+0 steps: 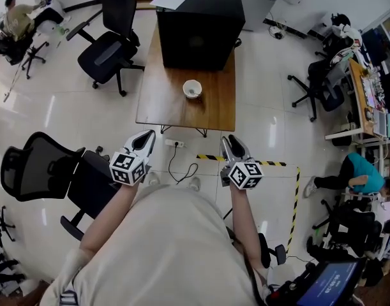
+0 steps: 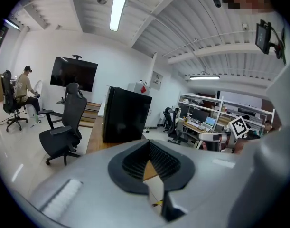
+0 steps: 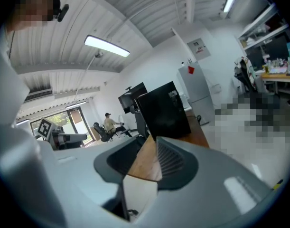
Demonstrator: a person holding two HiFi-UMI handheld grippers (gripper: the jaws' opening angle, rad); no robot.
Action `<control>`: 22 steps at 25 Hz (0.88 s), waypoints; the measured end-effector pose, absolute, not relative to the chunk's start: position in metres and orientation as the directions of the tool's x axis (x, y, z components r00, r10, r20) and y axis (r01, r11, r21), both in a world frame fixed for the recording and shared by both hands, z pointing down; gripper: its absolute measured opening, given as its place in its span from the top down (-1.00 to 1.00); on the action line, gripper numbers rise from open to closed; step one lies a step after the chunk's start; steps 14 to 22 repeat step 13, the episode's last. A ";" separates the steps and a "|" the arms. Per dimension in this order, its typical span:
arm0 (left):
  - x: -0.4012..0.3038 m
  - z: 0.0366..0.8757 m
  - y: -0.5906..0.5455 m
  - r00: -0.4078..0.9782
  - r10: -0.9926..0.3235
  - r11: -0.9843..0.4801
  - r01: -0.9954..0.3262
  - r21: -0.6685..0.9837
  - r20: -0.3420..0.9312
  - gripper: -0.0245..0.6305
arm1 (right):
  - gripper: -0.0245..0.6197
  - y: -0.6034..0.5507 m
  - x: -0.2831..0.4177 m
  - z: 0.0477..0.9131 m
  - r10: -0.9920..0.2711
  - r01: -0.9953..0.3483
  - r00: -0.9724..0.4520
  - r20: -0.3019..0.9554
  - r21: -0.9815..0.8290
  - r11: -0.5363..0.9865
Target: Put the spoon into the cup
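The left gripper [image 1: 145, 137] has its jaws narrow, only a thin slit apart, with nothing between them. The right gripper [image 1: 233, 143] has its jaws a little wider and closing, also on nothing. The cup [image 1: 192, 89] stands on the wooden counter [image 1: 161, 104], well ahead of both jaws and roughly midway between them, with a black box [image 1: 198, 21] beyond it. No spoon can be made out.

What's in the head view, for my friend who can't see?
Seen from above, a person holds a left gripper and a right gripper, its empty jaws closing, toward a wooden table bearing a white cup and black box.
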State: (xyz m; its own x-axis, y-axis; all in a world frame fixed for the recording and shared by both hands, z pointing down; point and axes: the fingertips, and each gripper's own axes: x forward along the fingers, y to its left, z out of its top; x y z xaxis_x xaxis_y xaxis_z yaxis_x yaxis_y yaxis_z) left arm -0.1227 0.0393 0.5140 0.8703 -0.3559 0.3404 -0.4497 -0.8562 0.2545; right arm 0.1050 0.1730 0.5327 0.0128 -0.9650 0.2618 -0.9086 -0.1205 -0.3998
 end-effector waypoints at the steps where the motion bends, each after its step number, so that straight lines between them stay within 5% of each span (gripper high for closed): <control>1: -0.122 0.514 0.039 0.873 -0.349 -0.859 -0.443 0.255 0.341 0.91 | 0.54 0.173 0.106 0.534 -0.964 -0.908 0.022 0.264 -0.398 -0.129; 22: -0.127 0.522 0.030 0.875 -0.339 -0.858 -0.438 0.268 0.346 0.91 | 0.62 0.173 0.108 0.539 -0.949 -0.927 0.099 0.300 -0.319 -0.197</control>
